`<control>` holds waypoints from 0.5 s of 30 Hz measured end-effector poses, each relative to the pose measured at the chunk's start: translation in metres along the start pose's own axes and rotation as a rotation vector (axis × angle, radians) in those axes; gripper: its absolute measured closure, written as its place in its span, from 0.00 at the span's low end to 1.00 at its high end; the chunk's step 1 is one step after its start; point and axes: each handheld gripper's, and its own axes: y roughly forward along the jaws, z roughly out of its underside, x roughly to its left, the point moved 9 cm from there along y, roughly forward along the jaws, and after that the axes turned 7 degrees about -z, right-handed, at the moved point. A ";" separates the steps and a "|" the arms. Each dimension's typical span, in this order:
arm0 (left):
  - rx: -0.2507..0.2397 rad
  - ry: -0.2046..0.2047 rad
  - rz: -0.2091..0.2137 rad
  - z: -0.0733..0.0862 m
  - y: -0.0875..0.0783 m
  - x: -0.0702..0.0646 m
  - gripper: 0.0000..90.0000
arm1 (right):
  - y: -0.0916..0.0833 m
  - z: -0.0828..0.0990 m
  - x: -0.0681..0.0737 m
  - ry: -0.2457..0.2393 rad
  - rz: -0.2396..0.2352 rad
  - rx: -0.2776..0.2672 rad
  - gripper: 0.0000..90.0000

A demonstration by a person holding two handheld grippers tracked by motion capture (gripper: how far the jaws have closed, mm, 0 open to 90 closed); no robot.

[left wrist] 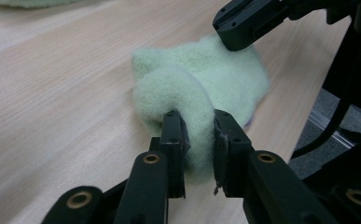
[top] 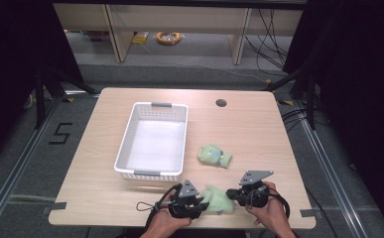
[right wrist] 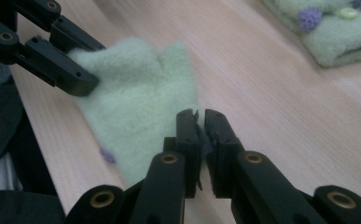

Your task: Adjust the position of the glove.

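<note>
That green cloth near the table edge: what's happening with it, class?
A person holds a gripper in each hand. The left gripper pinches a fold of the green cloth, and the right gripper is shut at its opposite edge, seemingly on the fabric. A second green cloth lies beside a white basket with nothing in it.

even overhead light, dark surrounds, blurred gripper-view backgrounds

This looks like a lab or test room fitted out for recording. A light wooden table (top: 130, 198) stands inside a metal frame hung with black curtains (top: 11, 59), a "5" (top: 60, 133) is taped on the grey floor, and loose cables (top: 271, 34) trail past bare wooden shelving (top: 115, 29) behind.
</note>
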 end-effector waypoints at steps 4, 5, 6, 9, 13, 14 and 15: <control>0.000 0.015 0.000 0.000 -0.001 0.001 0.80 | 0.006 0.000 -0.003 0.009 0.008 0.024 0.94; 0.001 0.014 -0.002 0.001 0.000 0.001 0.79 | 0.008 0.000 -0.003 0.004 0.002 0.022 0.94; -0.002 0.007 -0.002 0.001 0.000 0.001 0.76 | 0.007 0.001 -0.004 0.004 0.003 0.035 0.93; 0.015 0.016 -0.010 0.002 -0.002 0.003 0.69 | 0.008 0.001 -0.004 0.016 0.004 0.007 0.90; 0.007 0.012 -0.029 0.000 -0.006 0.007 0.59 | 0.007 0.001 -0.006 0.018 0.003 0.020 0.85; 0.008 0.005 -0.030 0.000 -0.007 0.008 0.57 | 0.007 0.001 -0.007 0.015 0.007 0.021 0.84; 0.003 0.004 -0.033 -0.001 -0.008 0.009 0.56 | 0.007 0.001 -0.006 0.024 0.007 0.024 0.84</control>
